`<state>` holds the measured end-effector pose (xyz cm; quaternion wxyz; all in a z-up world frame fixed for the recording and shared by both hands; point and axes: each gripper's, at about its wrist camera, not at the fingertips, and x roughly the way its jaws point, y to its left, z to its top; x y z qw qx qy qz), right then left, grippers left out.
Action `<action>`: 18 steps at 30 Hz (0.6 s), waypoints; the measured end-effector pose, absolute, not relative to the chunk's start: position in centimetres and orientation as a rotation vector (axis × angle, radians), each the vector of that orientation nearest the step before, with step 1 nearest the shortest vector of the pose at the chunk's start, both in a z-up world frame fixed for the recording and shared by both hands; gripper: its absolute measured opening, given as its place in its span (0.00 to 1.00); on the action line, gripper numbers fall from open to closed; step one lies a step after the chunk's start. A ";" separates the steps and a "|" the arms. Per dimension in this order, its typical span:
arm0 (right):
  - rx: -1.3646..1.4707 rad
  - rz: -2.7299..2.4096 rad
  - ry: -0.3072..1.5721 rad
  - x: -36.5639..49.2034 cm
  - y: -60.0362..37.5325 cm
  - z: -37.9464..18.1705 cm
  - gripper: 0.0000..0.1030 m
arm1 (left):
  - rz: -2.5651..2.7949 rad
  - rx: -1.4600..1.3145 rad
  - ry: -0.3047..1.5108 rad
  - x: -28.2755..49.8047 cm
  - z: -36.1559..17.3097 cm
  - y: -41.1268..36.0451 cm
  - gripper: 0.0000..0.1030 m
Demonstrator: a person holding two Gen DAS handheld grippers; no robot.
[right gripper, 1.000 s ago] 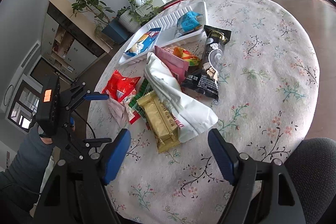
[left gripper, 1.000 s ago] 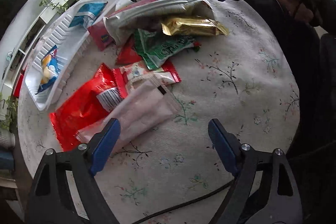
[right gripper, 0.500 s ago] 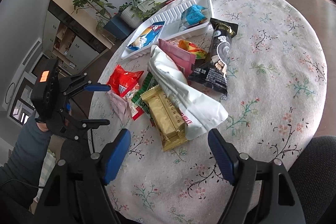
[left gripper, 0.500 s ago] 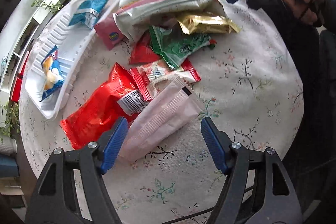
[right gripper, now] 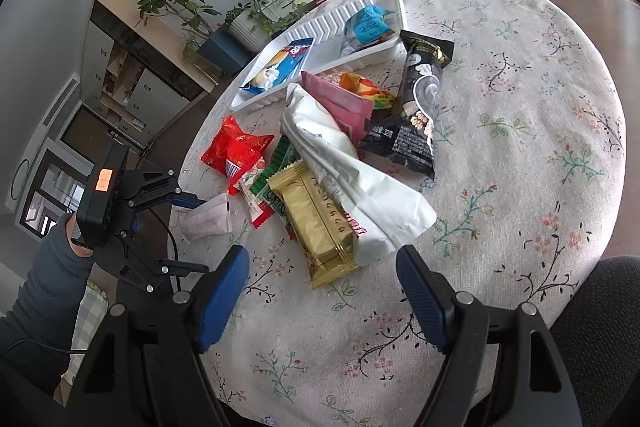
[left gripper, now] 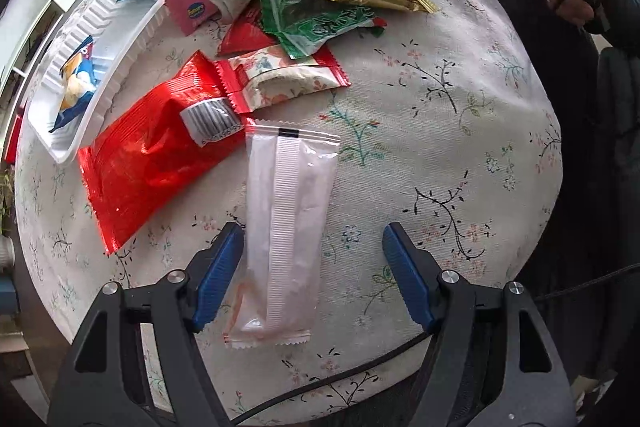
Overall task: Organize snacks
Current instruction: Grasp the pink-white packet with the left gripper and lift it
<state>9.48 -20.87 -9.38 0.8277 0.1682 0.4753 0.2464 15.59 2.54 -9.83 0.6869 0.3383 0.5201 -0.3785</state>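
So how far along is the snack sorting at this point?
Early. Done: only two packets sit in the white tray, a light blue packet and a blue-and-white packet. In hand: nothing is gripped; the left gripper is open, straddling the pale pink packet; the right gripper hangs open above the gold packet. Left: the pile on the tablecloth, including the red bag.

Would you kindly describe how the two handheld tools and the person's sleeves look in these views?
Both tools share one build: a black angular frame with silver bolts, ending in two blue ribbed pads. The left tool trails a thin black cable below it. Seen from the right tool, the left one carries a black box with an orange label. The sleeve behind it is dark grey-blue ribbed knit.
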 end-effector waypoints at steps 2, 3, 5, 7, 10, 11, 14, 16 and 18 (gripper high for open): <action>0.350 0.525 1.008 9.5 -20.7 -9.3 0.77 | -0.814 0.735 1.157 15.8 -9.7 3.1 0.69; 0.345 0.523 1.006 9.5 -20.7 -9.2 0.76 | -0.798 0.732 1.148 16.0 -9.7 3.1 0.69; 0.337 0.518 1.003 9.5 -20.7 -9.1 0.75 | -0.766 0.726 1.139 16.2 -9.6 3.2 0.69; 0.332 0.512 0.998 9.5 -20.8 -8.9 0.74 | -0.742 0.719 1.138 16.5 -9.6 3.4 0.69; 0.329 0.511 0.993 9.4 -20.8 -8.7 0.73 | -0.728 0.699 1.136 16.5 -9.3 3.8 0.60; 0.329 0.513 0.992 9.4 -20.8 -8.7 0.73 | -0.732 0.687 1.137 16.3 -9.1 4.0 0.49; 0.329 0.519 0.993 9.3 -20.7 -8.7 0.72 | -0.738 0.649 1.158 15.7 -8.9 3.2 0.28; 0.329 0.522 0.995 9.4 -20.6 -8.6 0.72 | -0.730 0.637 1.169 15.6 -9.0 3.0 0.23; 0.322 0.525 0.994 9.3 -20.6 -8.5 0.72 | -0.722 0.632 1.175 14.6 -8.8 2.8 0.16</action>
